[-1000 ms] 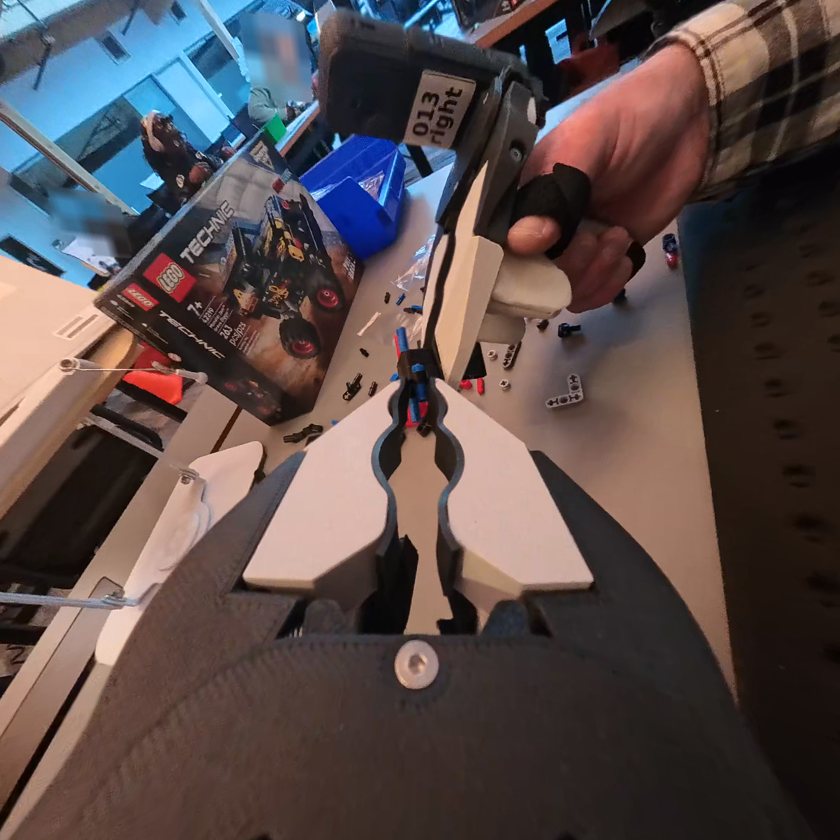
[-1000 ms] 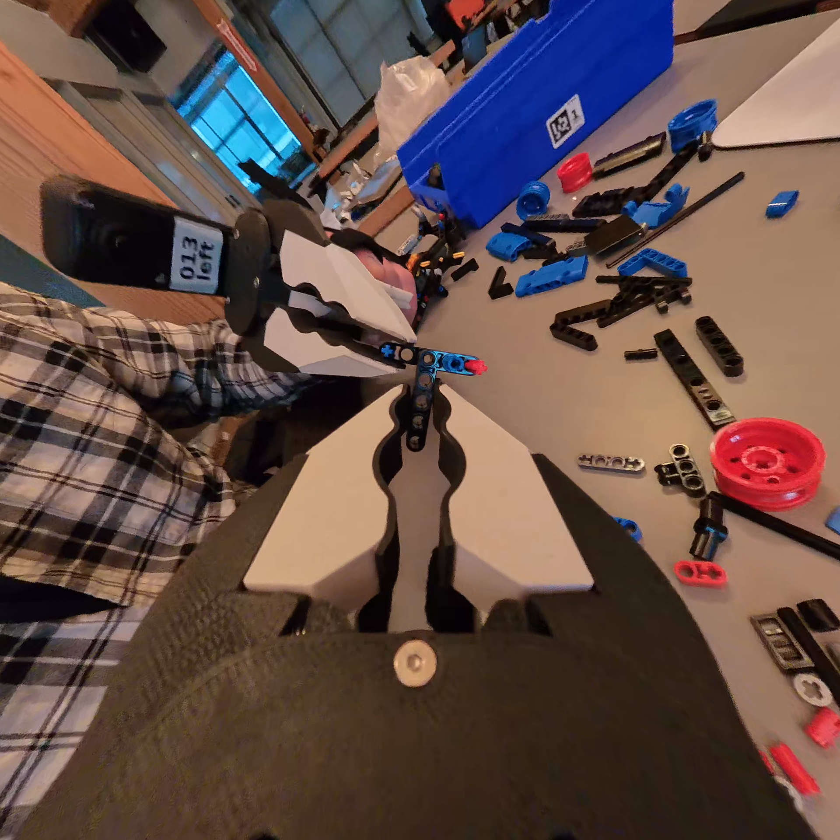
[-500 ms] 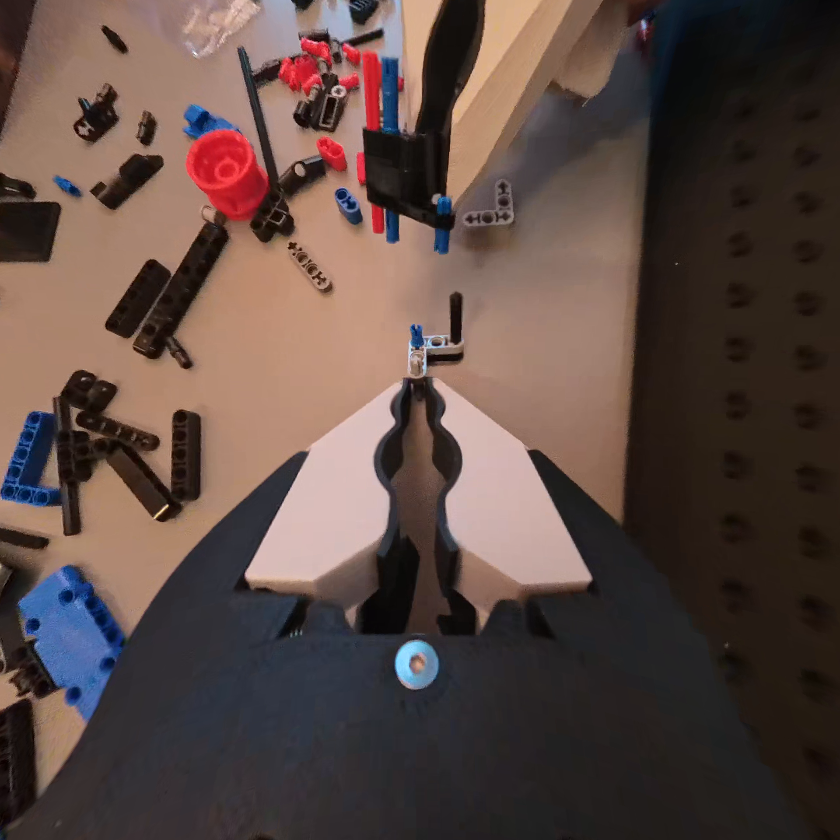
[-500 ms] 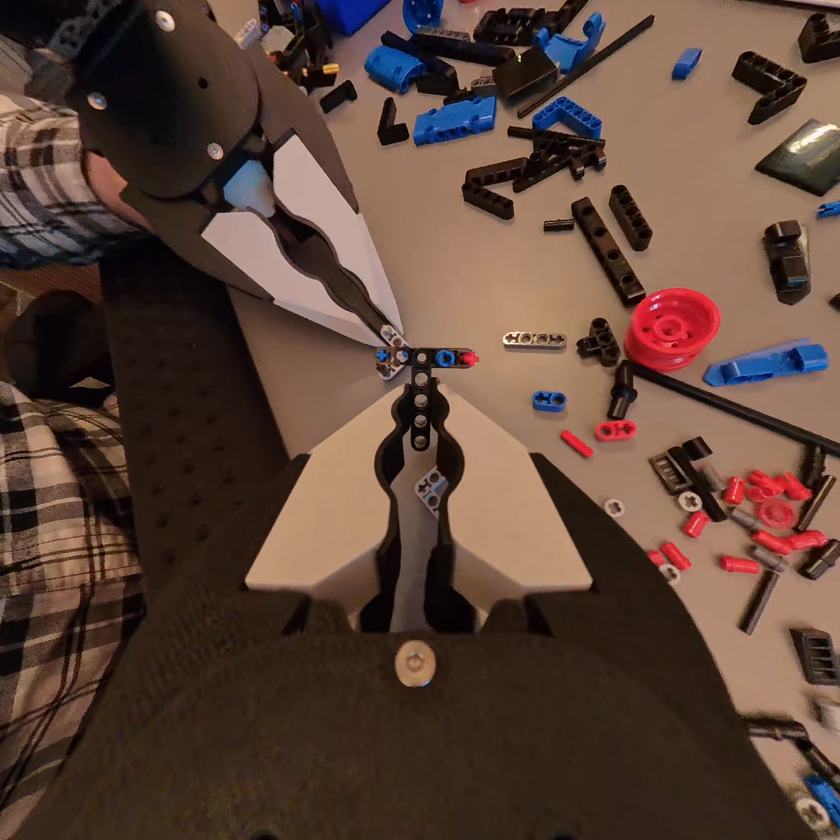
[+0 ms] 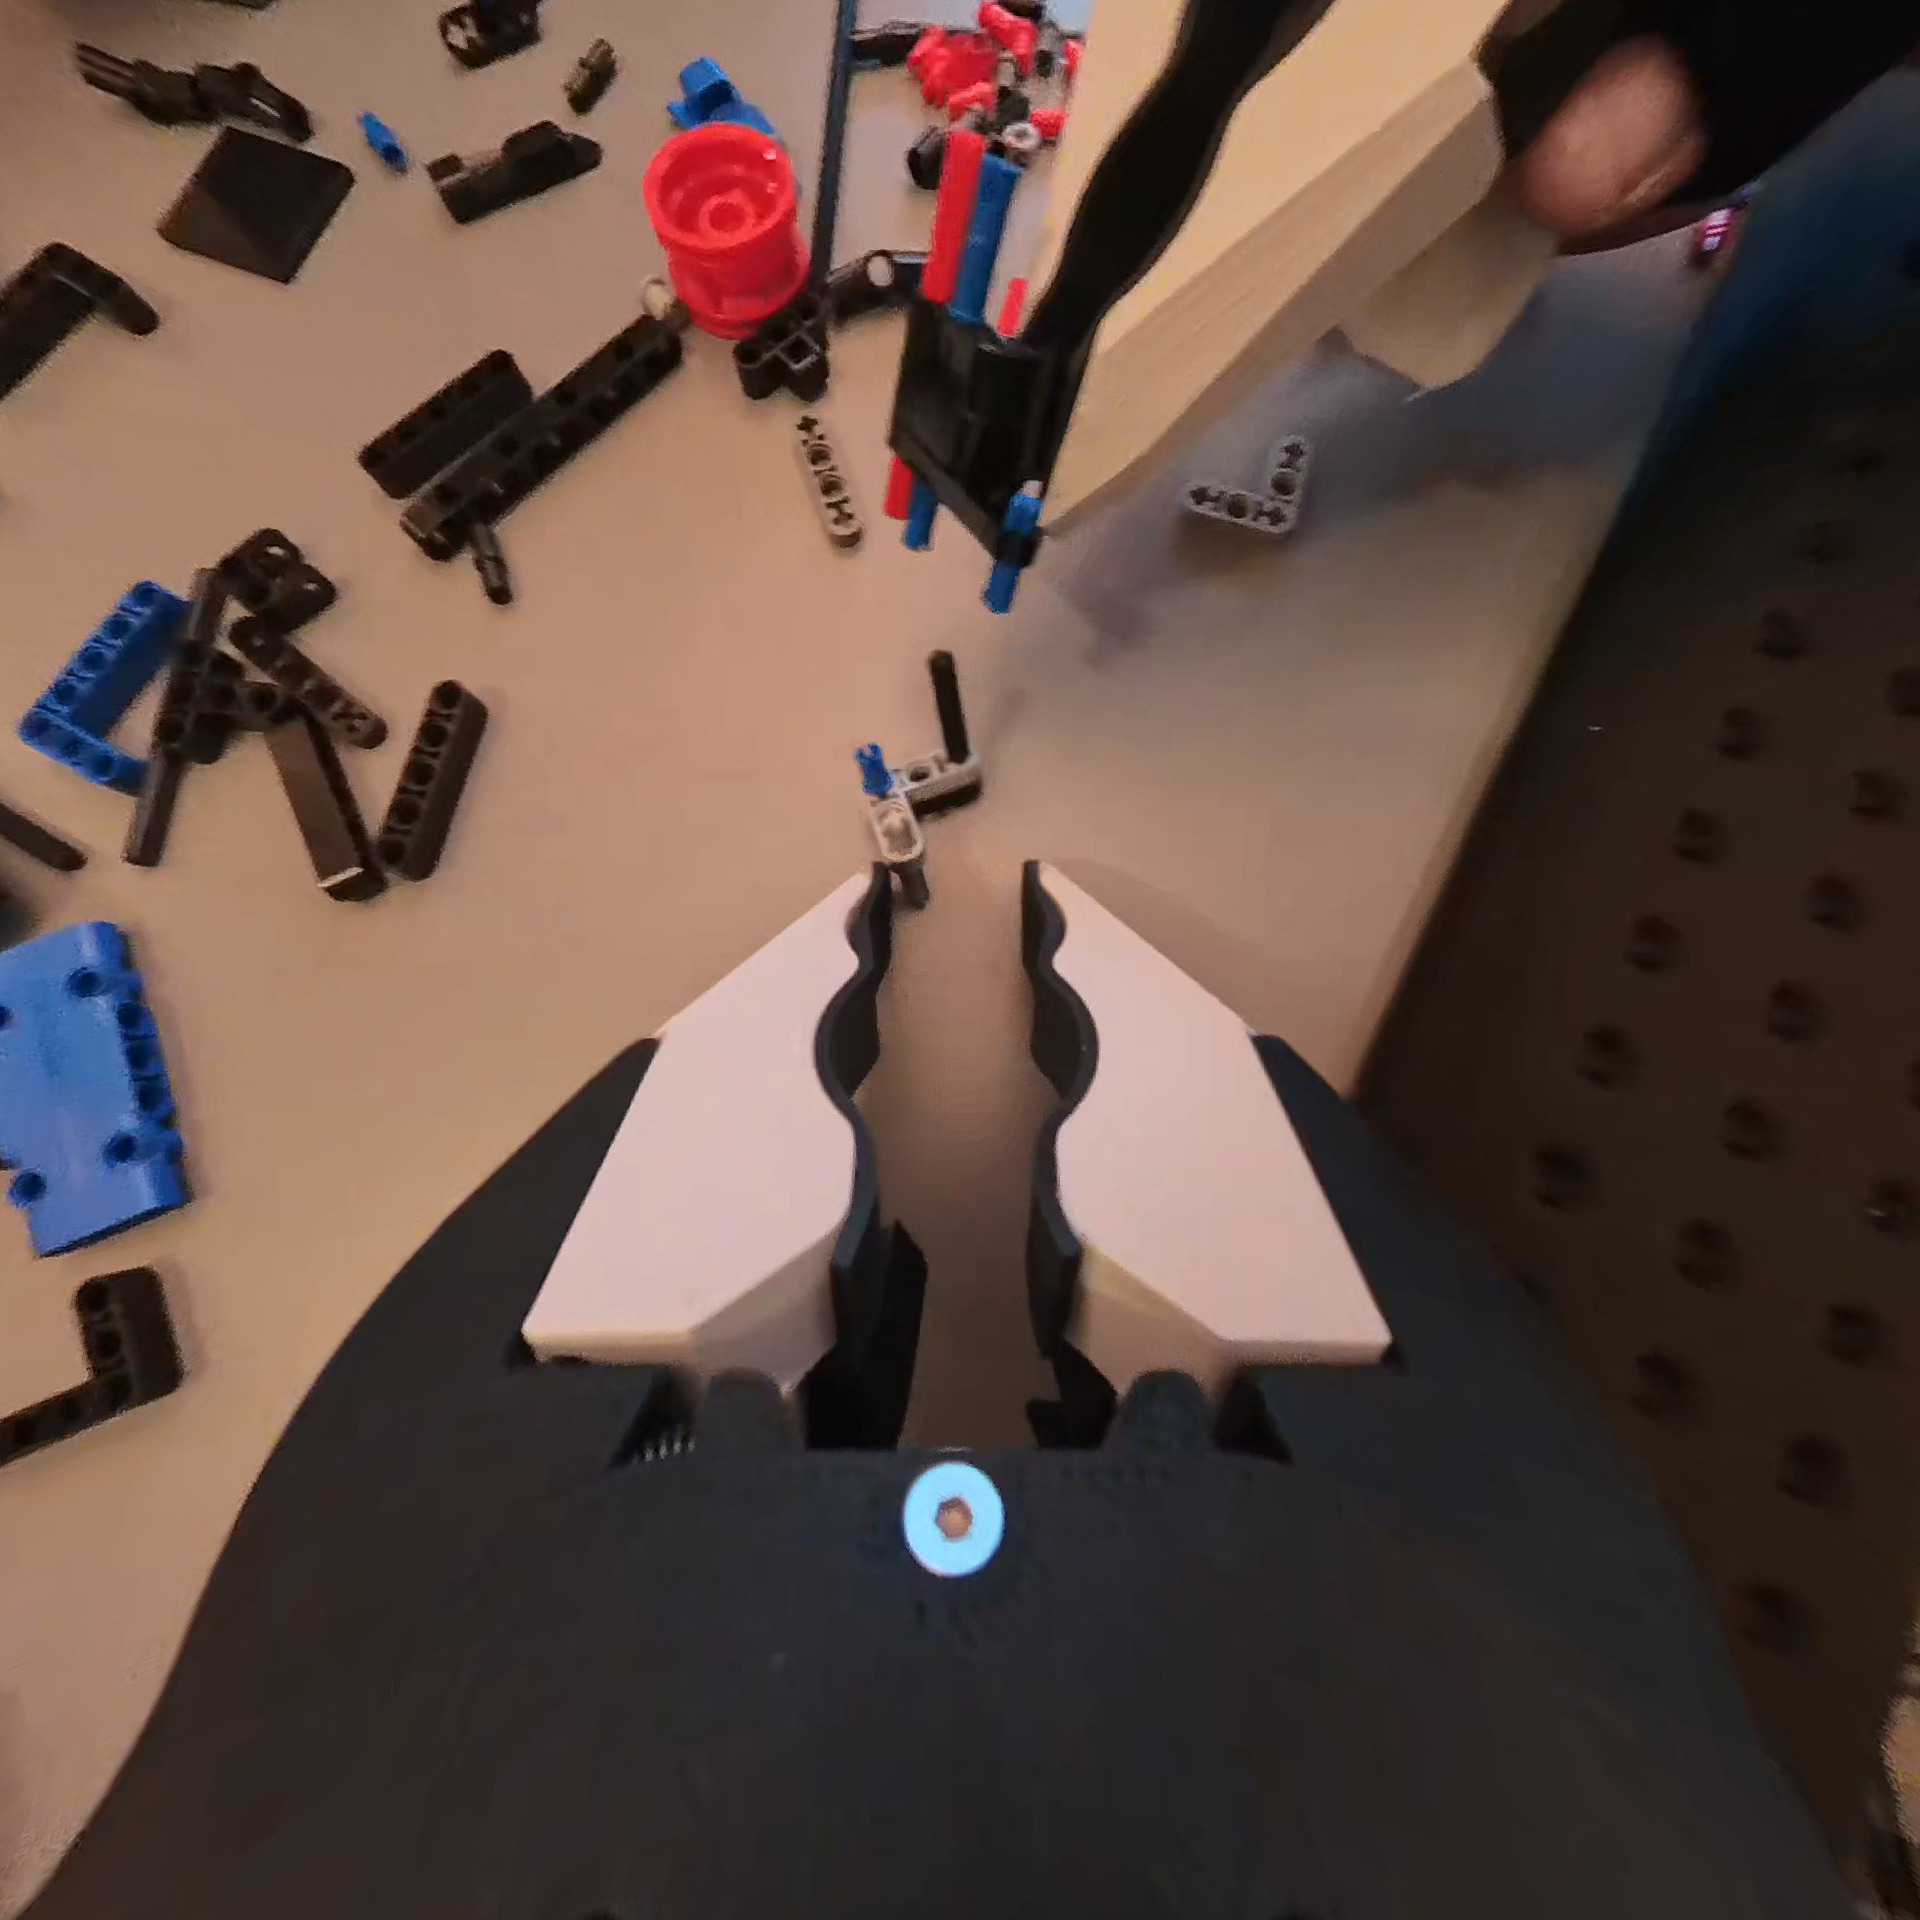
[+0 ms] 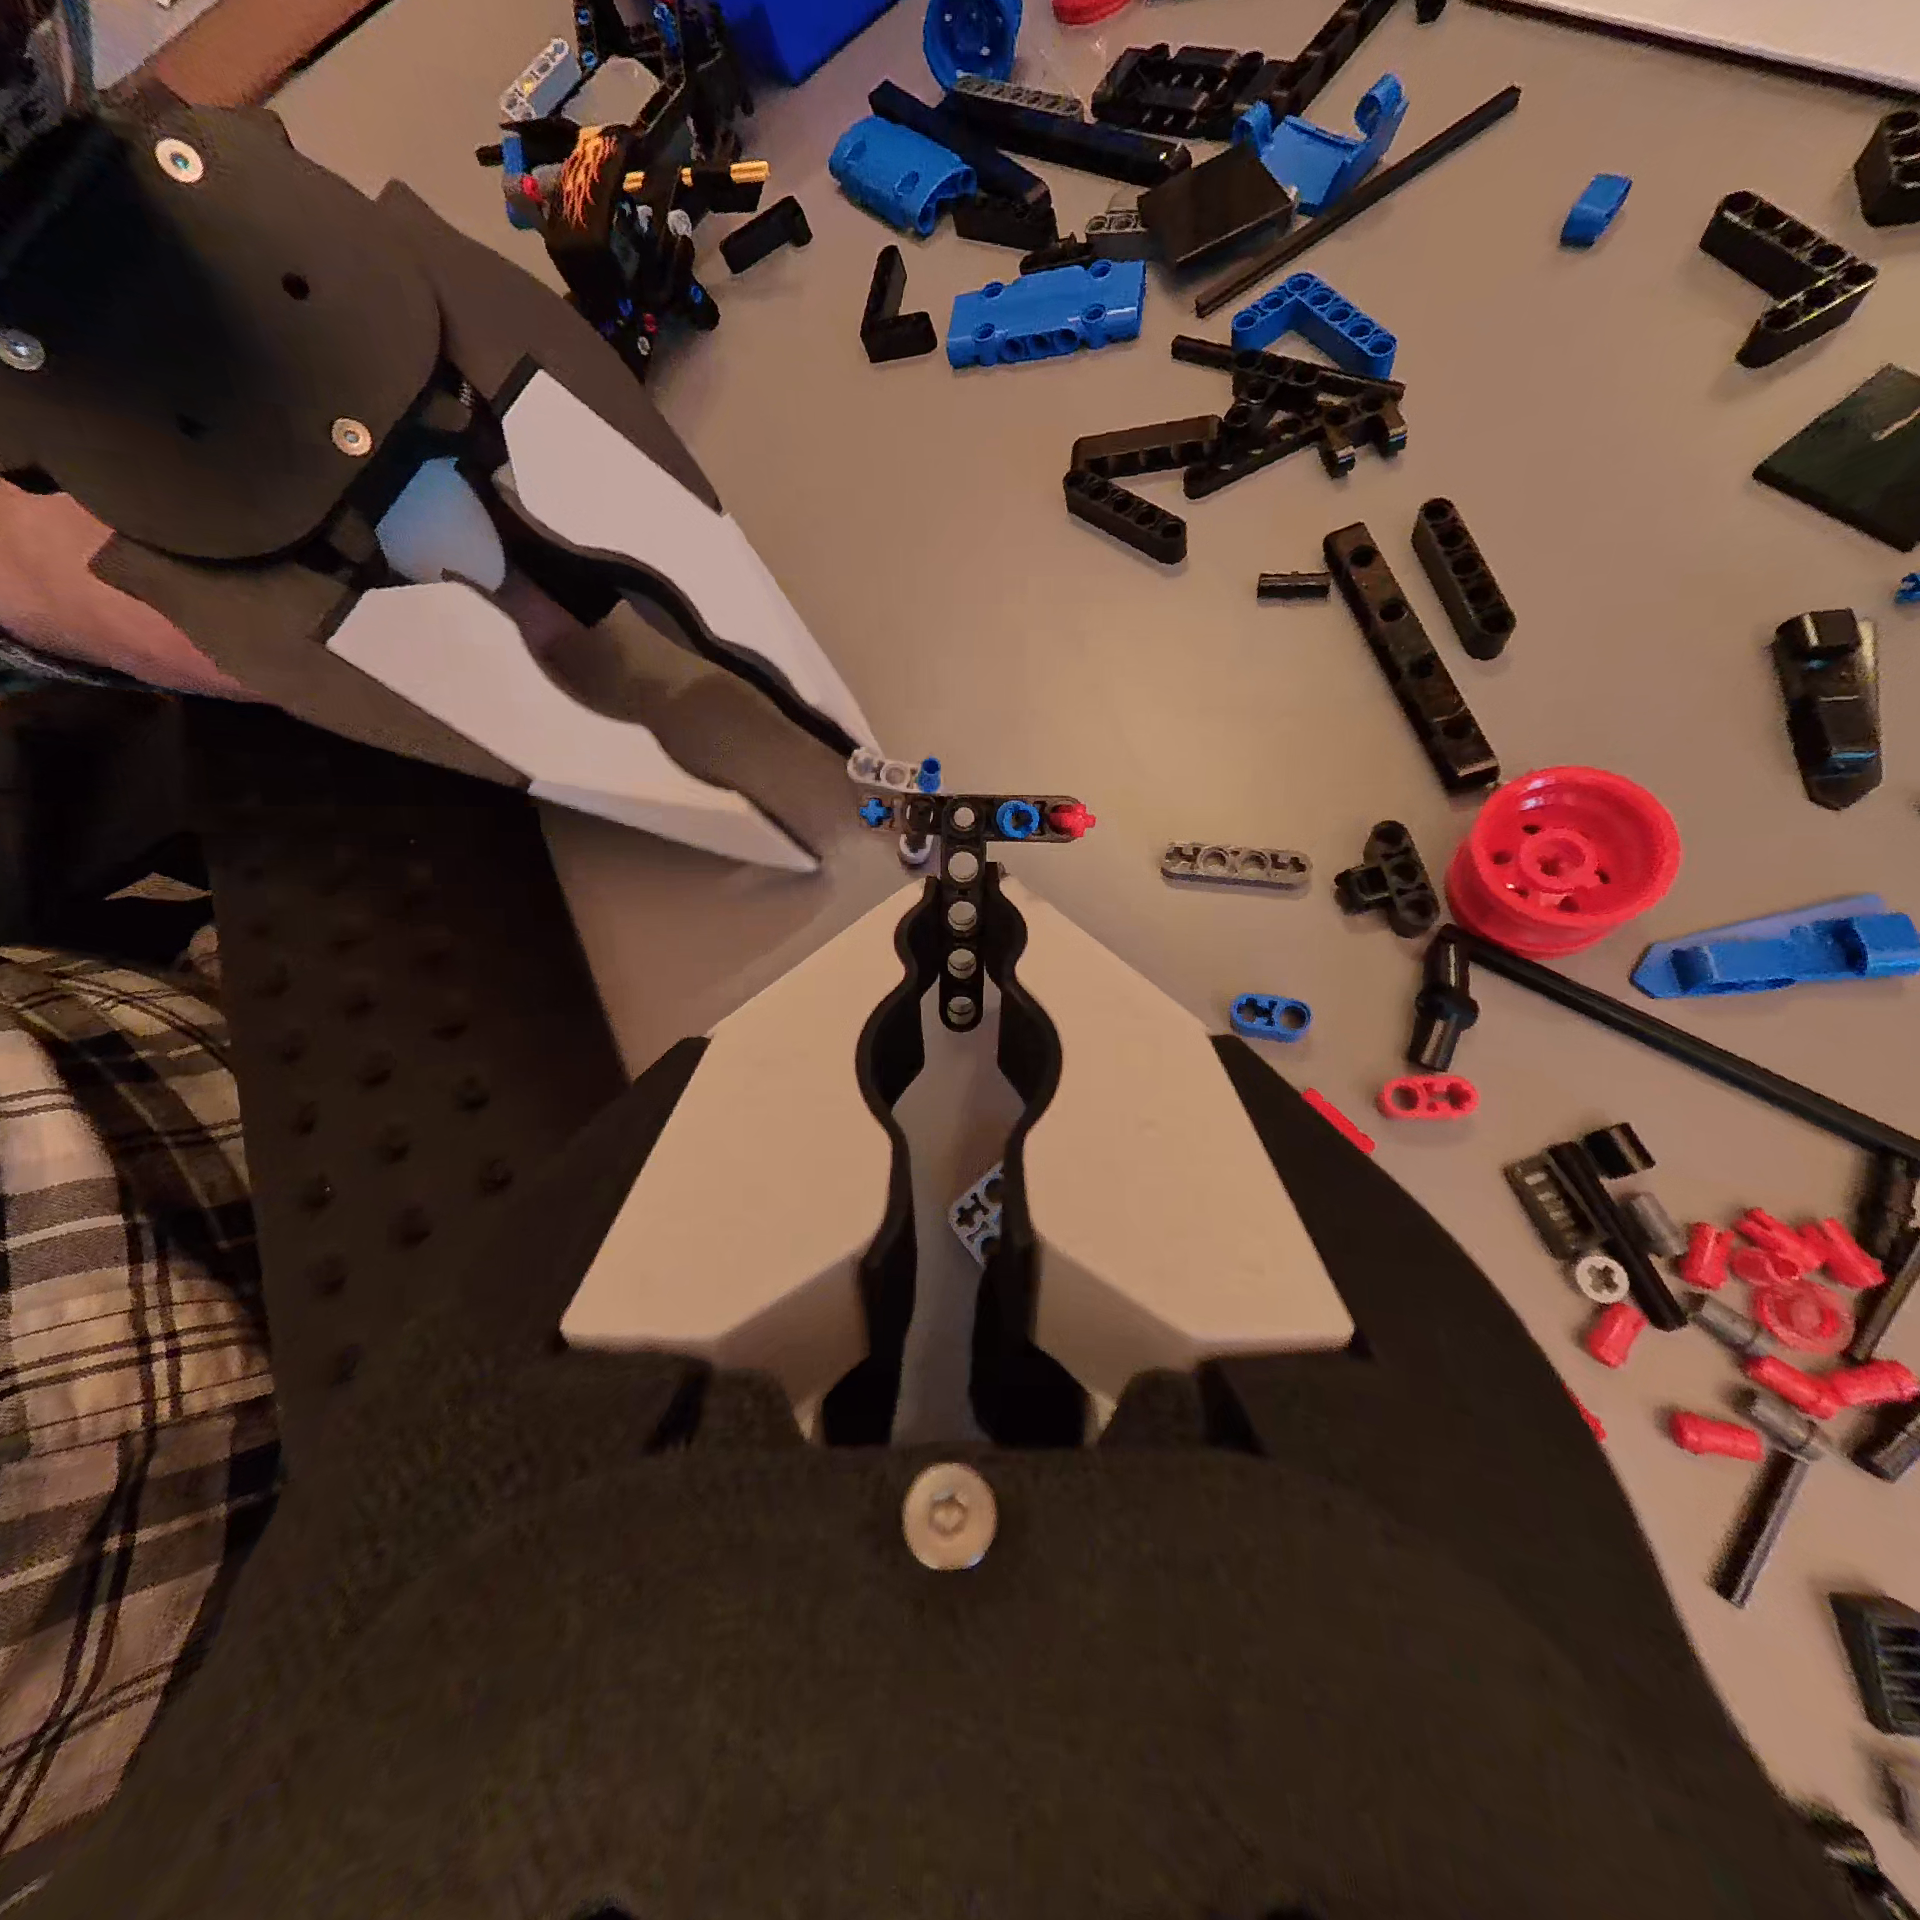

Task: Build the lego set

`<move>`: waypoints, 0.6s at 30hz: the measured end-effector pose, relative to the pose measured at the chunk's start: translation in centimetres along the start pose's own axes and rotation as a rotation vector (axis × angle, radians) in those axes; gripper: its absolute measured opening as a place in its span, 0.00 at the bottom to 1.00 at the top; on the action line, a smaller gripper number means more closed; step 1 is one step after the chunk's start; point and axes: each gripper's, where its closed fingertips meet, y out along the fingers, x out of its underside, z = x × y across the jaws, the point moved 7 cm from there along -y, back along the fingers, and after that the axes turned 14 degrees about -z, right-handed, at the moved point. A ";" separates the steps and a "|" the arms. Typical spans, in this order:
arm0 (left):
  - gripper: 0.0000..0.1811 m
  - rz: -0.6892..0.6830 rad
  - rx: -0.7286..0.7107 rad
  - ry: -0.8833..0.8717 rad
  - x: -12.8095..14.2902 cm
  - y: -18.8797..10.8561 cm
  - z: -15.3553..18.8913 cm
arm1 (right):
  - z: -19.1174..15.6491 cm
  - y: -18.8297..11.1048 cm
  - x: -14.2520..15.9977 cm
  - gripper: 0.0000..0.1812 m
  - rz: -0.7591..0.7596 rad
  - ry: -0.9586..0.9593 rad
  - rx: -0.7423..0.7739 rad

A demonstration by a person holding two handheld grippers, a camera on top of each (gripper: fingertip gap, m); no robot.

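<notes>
Right wrist view only: half-built model [image 6: 613, 197], blue panels [image 6: 1044, 312]

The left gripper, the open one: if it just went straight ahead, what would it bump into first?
Probably the small grey L-piece with a blue pin, lying on the table just past the left gripper. Its jaws stand open, and depth is hard to judge.

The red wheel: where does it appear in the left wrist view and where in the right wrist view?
Left wrist view: the red wheel stands near the top, left of centre, on the table.
Right wrist view: it lies at the right edge, about mid-height.
Shared landmark: the small flat grey bar lies close to the wheel in both views.
</notes>
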 end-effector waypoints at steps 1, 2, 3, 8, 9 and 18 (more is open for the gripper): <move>0.17 0.001 0.023 0.000 0.1 -0.1 0.3 | -0.1 0.0 0.0 0.03 0.001 -0.004 0.009; 0.19 0.021 0.037 0.011 -0.1 -0.5 0.4 | -0.1 -0.2 -0.1 0.03 0.005 -0.010 0.018; 0.19 0.062 0.037 0.041 -0.4 -1.1 0.5 | -0.2 -0.3 -0.2 0.02 0.009 -0.016 0.030; 0.17 0.169 -0.163 0.232 -2.8 -3.0 0.5 | -1.1 -0.6 -1.2 0.03 0.010 -0.043 0.051; 0.14 0.174 -0.198 0.265 -3.2 -3.0 0.6 | -1.4 -0.6 -1.4 0.02 0.010 -0.053 0.053; 0.03 0.228 -0.304 0.284 -3.5 -3.7 -0.2 | -1.7 -1.1 -3.1 0.05 0.026 -0.102 0.061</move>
